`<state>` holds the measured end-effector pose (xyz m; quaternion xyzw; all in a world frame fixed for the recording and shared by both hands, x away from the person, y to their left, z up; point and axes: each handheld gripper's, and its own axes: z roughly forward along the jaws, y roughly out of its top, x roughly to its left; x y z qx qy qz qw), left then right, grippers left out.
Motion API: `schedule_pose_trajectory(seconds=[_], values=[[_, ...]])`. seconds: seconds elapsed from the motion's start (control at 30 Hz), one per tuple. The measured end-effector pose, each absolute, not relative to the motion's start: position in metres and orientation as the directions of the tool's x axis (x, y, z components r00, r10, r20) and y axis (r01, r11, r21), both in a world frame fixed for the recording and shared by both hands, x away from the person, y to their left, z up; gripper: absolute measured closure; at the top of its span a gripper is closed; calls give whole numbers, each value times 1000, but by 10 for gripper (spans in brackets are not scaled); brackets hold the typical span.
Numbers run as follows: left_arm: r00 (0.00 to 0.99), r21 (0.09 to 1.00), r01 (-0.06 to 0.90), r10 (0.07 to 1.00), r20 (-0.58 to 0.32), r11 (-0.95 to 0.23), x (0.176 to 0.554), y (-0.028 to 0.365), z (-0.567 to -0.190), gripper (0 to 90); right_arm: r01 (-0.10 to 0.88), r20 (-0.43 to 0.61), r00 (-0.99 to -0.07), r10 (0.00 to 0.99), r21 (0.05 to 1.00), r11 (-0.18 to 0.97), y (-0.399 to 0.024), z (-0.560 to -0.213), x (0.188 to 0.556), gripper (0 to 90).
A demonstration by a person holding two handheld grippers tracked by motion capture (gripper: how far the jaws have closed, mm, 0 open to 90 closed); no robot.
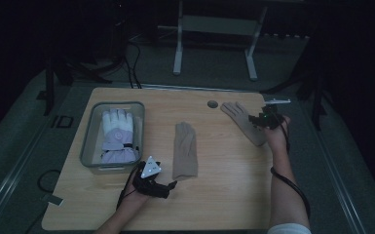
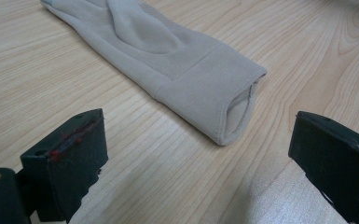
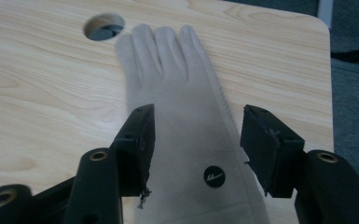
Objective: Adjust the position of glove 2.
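Note:
Two beige gloves lie flat on the wooden table. One glove rests mid-table, its cuff facing my left gripper, which stands open just short of the cuff, jaws wide apart and touching nothing. In the high view that left gripper sits near the front edge, by the glove's cuff end. The other glove lies at the far right with its fingers toward the table hole. My right gripper hangs over its wrist part, jaws apart on either side of a small round logo. High view: right gripper, second glove.
A grey bin at the left holds a white and lilac padded glove. A round cable hole is cut in the table near the back edge. The table's right edge runs close to the right gripper. Desk legs stand on the floor behind.

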<state>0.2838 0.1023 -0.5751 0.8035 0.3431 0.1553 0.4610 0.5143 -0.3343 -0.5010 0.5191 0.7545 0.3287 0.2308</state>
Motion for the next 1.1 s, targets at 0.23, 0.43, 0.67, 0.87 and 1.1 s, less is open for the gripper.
schedule_pose_trajectory(seconds=[0.23, 0.43, 0.67, 0.87, 1.1], values=[[714, 849, 410, 696, -72, -333, 284, 103, -575, 46, 661, -42, -356, 933, 695, 283, -325, -518, 530, 413], [715, 846, 416, 695, -78, -333, 284, 104, -575, 46, 665, -34, -390, 920, 681, 307, -319, -533, 537, 421], [713, 847, 417, 696, -82, -328, 284, 104, -575, 46, 684, -39, -391, 920, 656, 319, -315, -544, 537, 476], [713, 848, 415, 696, -79, -329, 284, 104, -575, 46, 723, -35, -362, 932, 620, 304, -306, -539, 536, 757], [712, 849, 415, 697, -80, -326, 283, 104, -575, 46, 758, 46, -294, 955, 620, 203, -303, -532, 532, 800]])
